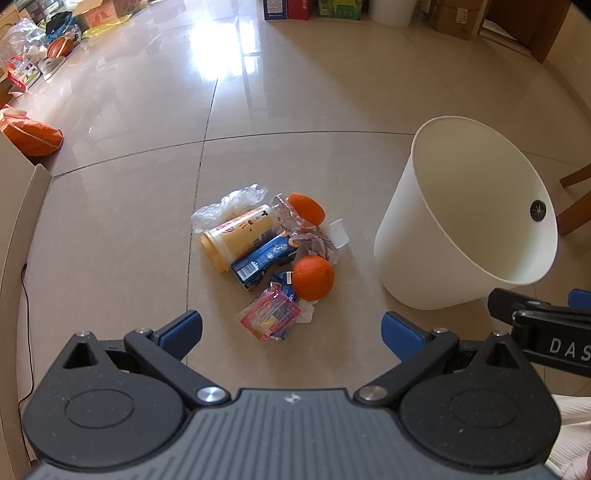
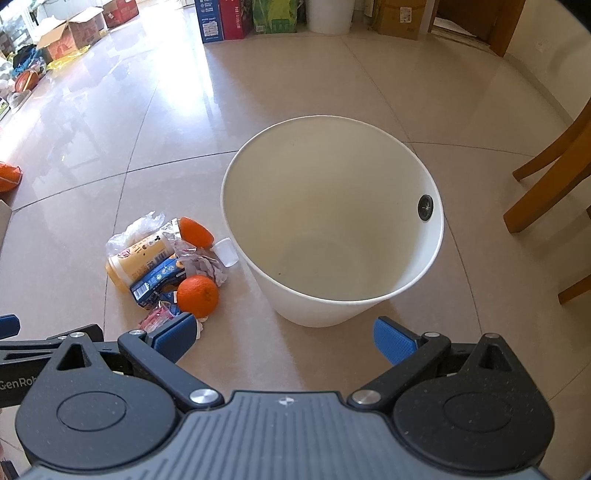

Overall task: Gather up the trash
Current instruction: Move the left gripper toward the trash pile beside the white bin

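Note:
A heap of trash lies on the tiled floor: a yellow canister [image 1: 236, 238] on its side, a blue carton [image 1: 264, 260], two oranges [image 1: 313, 277] [image 1: 306, 207], a pink wrapper [image 1: 269, 318], clear plastic [image 1: 231, 205], crumpled paper [image 1: 317, 245] and a small white cup [image 1: 339, 233]. To its right stands a white bin [image 1: 424, 258] with nothing inside. My left gripper [image 1: 291, 330] hovers open above the heap's near side, holding nothing. My right gripper [image 2: 284, 338] hangs open in front of the white bin [image 2: 332, 306], the heap's orange [image 2: 197, 295] to its left.
A wooden chair [image 2: 546, 192] stands right of the bin. An orange bag [image 1: 31, 134] and a cardboard edge [image 1: 22, 206] lie far left. Boxes [image 2: 229, 18], a second white bin [image 2: 330, 14] and clutter with a basketball [image 1: 59, 47] line the far walls.

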`<state>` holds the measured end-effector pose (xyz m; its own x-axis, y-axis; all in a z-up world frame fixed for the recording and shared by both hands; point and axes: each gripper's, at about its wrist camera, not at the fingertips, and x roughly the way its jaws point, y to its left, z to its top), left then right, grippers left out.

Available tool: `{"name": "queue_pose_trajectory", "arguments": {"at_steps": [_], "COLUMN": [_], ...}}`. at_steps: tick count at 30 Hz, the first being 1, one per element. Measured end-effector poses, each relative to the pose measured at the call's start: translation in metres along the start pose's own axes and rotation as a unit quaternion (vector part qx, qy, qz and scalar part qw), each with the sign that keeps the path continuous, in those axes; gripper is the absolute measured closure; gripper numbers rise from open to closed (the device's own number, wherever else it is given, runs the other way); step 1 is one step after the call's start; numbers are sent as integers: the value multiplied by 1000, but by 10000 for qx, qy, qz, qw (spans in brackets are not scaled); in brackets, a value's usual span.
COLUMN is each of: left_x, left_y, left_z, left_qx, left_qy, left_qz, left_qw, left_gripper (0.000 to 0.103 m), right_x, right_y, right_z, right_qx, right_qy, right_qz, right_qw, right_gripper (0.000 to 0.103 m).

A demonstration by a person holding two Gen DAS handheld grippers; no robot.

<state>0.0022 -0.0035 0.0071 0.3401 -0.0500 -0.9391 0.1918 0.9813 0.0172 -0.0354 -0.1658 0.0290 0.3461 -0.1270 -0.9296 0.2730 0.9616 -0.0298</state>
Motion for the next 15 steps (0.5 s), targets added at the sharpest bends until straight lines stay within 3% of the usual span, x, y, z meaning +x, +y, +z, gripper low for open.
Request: {"name": "queue_pose_trajectory", "arguments": {"at_steps": [15], "left_x": [9], "left_y": [-1], "left_z": [0], "left_qx": [121], "left_qy": [-192], "left_qz": [-129], "left_qw": [9997], "left_gripper": [1], "right_x": [4], "right_y": [3], "right_z": [0], "right_qx": [-43], "right_qy": [-13], "right_qz": [-130], "right_qw": [9999], "right_gripper": [0]}}
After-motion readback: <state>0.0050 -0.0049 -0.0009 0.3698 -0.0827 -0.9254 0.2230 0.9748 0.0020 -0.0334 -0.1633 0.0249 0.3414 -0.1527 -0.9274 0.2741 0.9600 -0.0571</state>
